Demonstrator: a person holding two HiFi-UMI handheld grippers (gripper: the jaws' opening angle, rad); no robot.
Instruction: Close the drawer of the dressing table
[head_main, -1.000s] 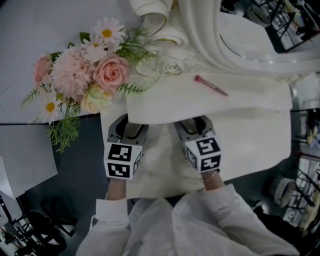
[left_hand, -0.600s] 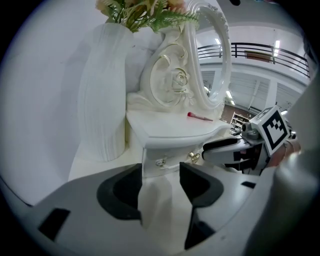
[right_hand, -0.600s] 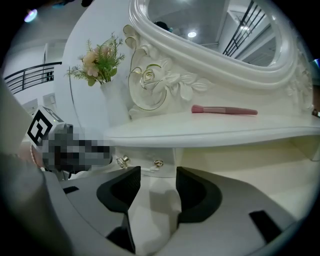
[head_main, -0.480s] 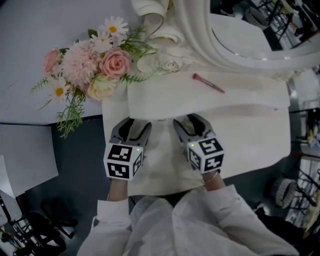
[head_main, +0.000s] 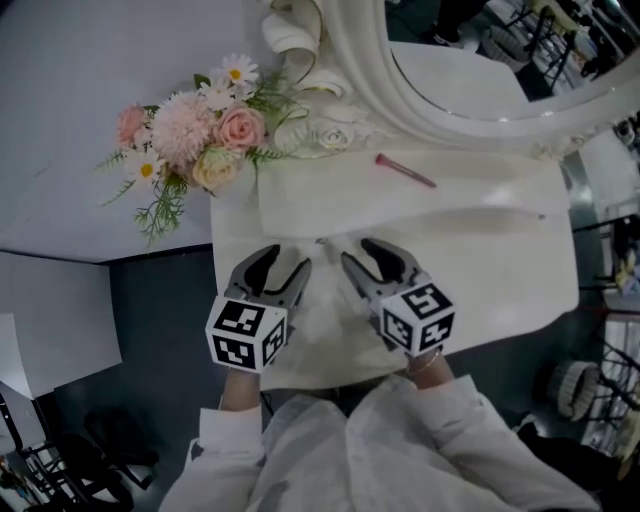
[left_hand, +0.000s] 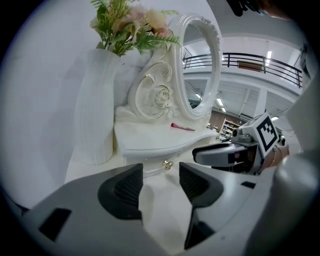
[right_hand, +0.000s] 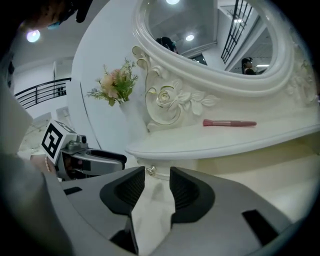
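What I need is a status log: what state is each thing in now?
Drawer: looks shut, front tucked under the tabletop.
Left gripper: open, empty.
Right gripper: open, empty, jaws just closed a little.
Brush: lying flat on the tabletop.
Flowers: upright in their vase.

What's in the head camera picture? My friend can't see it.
The left gripper and right gripper hover side by side before a white dressing table, jaws apart and empty; the right's have just been closing a little. A pink brush lies on the table, with flowers at left and a mirror behind.
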